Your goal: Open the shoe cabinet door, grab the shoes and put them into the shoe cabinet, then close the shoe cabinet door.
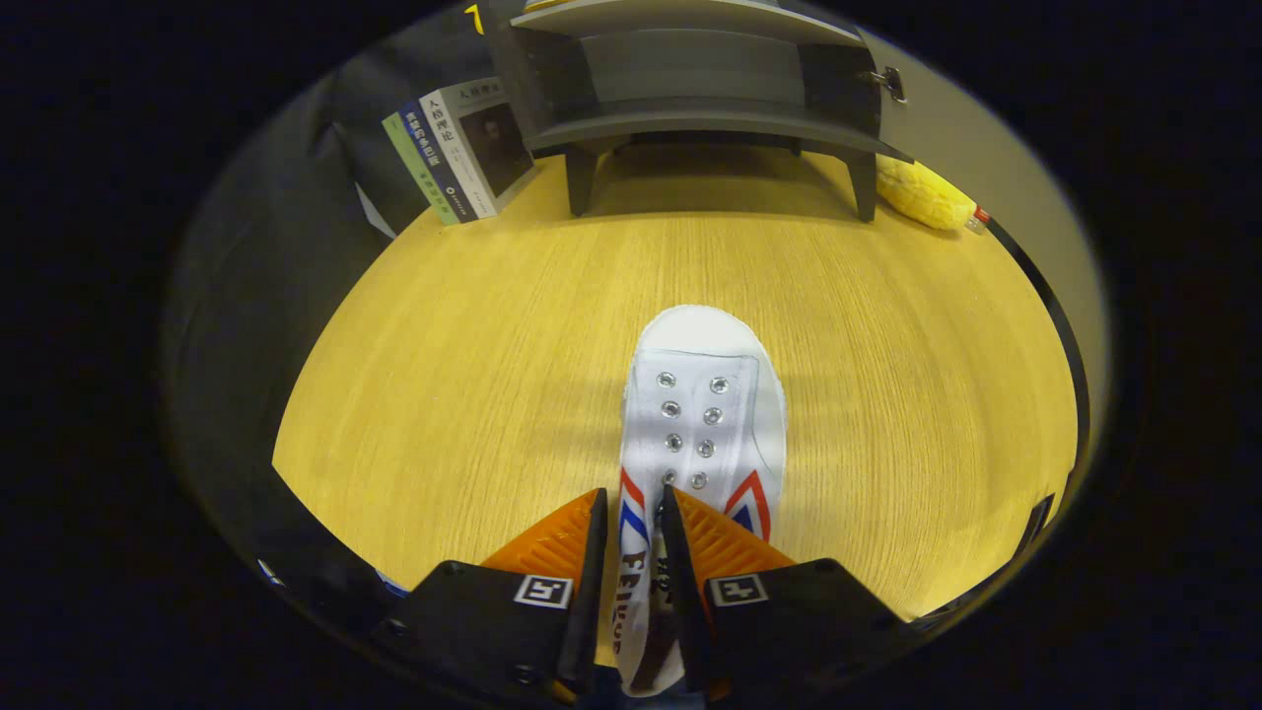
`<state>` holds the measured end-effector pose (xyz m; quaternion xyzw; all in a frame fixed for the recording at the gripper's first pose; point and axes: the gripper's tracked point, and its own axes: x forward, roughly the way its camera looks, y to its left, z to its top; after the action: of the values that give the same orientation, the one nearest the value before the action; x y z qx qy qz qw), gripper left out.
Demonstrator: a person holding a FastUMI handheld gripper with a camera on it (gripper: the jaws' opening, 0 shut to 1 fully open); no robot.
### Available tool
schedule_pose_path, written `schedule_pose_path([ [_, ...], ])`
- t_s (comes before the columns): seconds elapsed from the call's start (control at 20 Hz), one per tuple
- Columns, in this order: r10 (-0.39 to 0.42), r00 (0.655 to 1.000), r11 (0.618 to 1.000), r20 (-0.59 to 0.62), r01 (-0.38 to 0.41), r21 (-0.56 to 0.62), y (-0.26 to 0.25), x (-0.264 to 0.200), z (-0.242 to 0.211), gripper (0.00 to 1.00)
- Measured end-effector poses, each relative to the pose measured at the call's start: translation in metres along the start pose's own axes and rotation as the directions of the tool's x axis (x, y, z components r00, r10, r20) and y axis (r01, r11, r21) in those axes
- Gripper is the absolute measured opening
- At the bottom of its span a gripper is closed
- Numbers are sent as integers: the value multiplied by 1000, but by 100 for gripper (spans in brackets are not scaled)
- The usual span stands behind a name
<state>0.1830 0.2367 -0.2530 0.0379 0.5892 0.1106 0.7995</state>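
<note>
The gripper (pixel 631 513) pinches the white sneaker's (pixel 702 414) side wall, toe aimed at twelve o'clock toward the open shoe cabinet (pixel 690 108) for carrying.

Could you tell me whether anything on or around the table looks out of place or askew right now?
Nothing looks damaged or spilled. The gripper is shut on the side wall of the white shoe, toe toward the open shoe cabinet. The books lean tilted beside the cabinet, and a yellow object lies by its other leg.
</note>
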Motion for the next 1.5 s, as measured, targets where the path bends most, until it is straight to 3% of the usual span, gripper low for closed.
schedule_pose_path([
  [0.05, 17, 1000, 1000, 12, -17, -1, 1, 3, 0, 26],
  [0.1, 36, 999, 999, 20, -36, 5, 1, 3, 0, 26],
  [0.25, 78, 996, 996, 35, -80, 39, 3, -1, 1, 2],
  [0.8, 209, 953, 964, 218, -238, 117, 9, -58, 83, 2],
  [1.25, 286, 874, 936, 393, -343, 82, 24, -129, 182, 2],
  [1.5, 292, 823, 932, 487, -360, 50, 20, -170, 248, 2],
])
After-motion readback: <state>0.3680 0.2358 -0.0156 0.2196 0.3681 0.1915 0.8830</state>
